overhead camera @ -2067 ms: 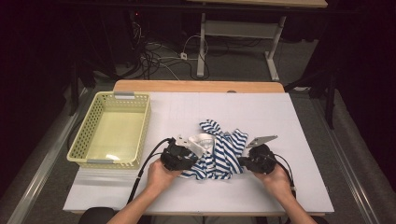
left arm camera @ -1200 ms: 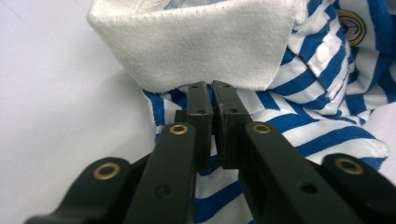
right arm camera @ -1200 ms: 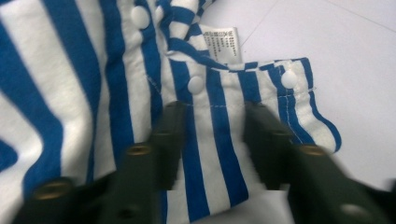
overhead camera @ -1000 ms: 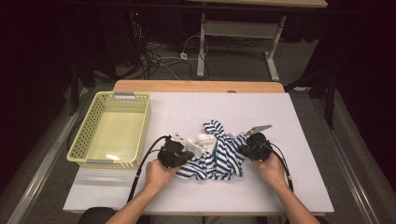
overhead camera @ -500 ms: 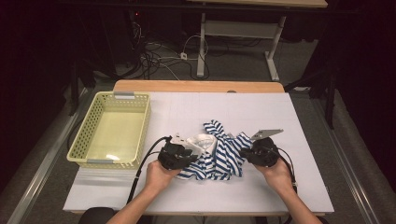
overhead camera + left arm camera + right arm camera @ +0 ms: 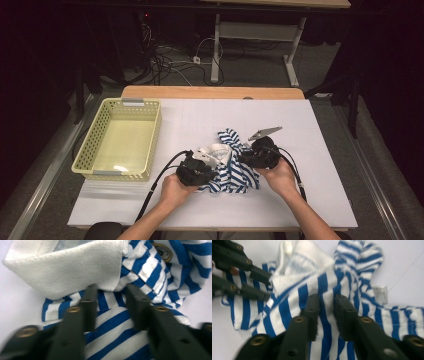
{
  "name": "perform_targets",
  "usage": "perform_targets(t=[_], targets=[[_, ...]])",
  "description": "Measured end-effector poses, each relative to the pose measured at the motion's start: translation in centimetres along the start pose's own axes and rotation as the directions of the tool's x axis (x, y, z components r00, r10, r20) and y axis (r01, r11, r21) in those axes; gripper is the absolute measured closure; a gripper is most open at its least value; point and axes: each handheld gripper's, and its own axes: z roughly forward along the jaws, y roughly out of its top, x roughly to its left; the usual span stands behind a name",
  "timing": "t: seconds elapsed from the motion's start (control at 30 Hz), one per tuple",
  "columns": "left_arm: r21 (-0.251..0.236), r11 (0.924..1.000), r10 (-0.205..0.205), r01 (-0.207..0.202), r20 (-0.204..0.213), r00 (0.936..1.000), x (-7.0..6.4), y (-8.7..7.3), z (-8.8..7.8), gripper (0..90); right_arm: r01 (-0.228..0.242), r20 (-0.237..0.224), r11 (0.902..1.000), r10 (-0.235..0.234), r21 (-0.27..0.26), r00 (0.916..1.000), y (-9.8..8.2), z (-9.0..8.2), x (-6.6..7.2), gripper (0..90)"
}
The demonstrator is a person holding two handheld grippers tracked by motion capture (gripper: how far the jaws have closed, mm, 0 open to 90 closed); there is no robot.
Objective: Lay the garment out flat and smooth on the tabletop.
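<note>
A blue-and-white striped shirt (image 6: 229, 176) with a white collar (image 6: 75, 265) lies crumpled on the white table (image 6: 310, 130), near the front. My left gripper (image 6: 212, 162) sits at its left side. Its jaws (image 6: 110, 292) stand apart just below the collar and have just been closing a little; striped cloth (image 6: 150, 272) lies in the gap, unpinched. My right gripper (image 6: 243, 159) hovers at the shirt's right side. Its jaws (image 6: 325, 300) have just been opening to a narrow gap over a fold of the shirt (image 6: 357, 272), not pressing it. The left gripper (image 6: 269, 287) faces it across the cloth.
A yellow mesh basket (image 6: 100, 172) stands at the table's left, nothing in it. A wooden strip (image 6: 210, 92) runs along the far edge. Beyond the table are cables and a desk frame on the dark floor. Bare tabletop lies behind and right of the shirt.
The shirt has been bunched narrower than two seconds ago. My right hand has shifted left, in over the shirt. The left hand has stayed put.
</note>
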Motion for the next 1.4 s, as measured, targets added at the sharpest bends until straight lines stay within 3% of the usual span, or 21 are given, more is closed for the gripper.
perform_targets(t=[0.1,0.2,0.43,0.53,0.63,0.77,0.93,1.0,1.13,1.33,1.4], targets=[[0.015,0.9998,0.010,-0.010,0.005,0.9999,-0.1,0.1,0.0,77.5,0.027,0.003,0.9992,-0.027,0.029,0.9996,-0.7,0.3,-0.1,89.2],[0.025,0.9994,0.023,-0.023,0.000,0.9997,-0.3,0.2,0.0,83.1,0.045,0.020,0.9981,-0.046,0.042,0.9988,-1.6,-0.1,-0.3,90.0],[0.027,0.9994,0.020,-0.020,0.003,0.9998,-0.2,0.2,-0.1,85.0,0.018,0.043,0.9995,-0.019,0.026,0.9989,-3.6,-1.7,-0.9,90.0],[0.028,0.9995,0.017,-0.017,0.002,0.9998,-0.1,0.3,-0.3,85.5,-0.011,0.056,0.9999,0.012,-0.007,0.9984,-3.6,-1.9,-1.4,76.9],[0.011,0.9999,0.005,-0.005,-0.008,1.0000,0.2,0.3,-0.8,85.9,-0.043,0.045,0.9979,0.046,-0.049,0.9980,-2.8,-1.7,-1.8,70.1],[-0.020,0.9994,-0.029,0.029,-0.025,0.9993,1.0,0.3,-1.6,85.9,-0.037,0.035,0.9965,0.040,-0.074,0.9986,-1.2,-0.9,-1.3,63.9],[-0.041,0.9970,-0.067,0.065,-0.041,0.9969,1.9,0.2,-2.4,85.9,-0.041,0.015,0.9971,0.042,-0.065,0.9990,0.4,0.5,-0.8,60.5],[-0.037,0.9969,-0.071,0.070,-0.039,0.9967,2.1,0.1,-2.4,85.8,-0.036,0.012,0.9981,0.037,-0.049,0.9993,0.7,1.2,-0.7,64.6],[-0.013,0.9978,-0.065,0.065,-0.042,0.9970,2.0,0.1,-1.8,85.7,0.015,0.013,0.9999,-0.015,0.000,0.9998,0.7,1.8,-0.3,85.5],[-0.007,0.9979,-0.065,0.064,-0.044,0.9970,1.9,0.1,-1.6,85.7,0.049,0.049,0.9987,-0.048,-0.018,0.9977,-0.6,-0.1,-0.1,88.5],[-0.005,0.9978,-0.066,0.065,-0.044,0.9969,1.9,0.1,-1.6,85.7,0.041,0.057,0.9988,-0.040,-0.025,0.9976,-1.4,-0.9,0.0,88.7]])
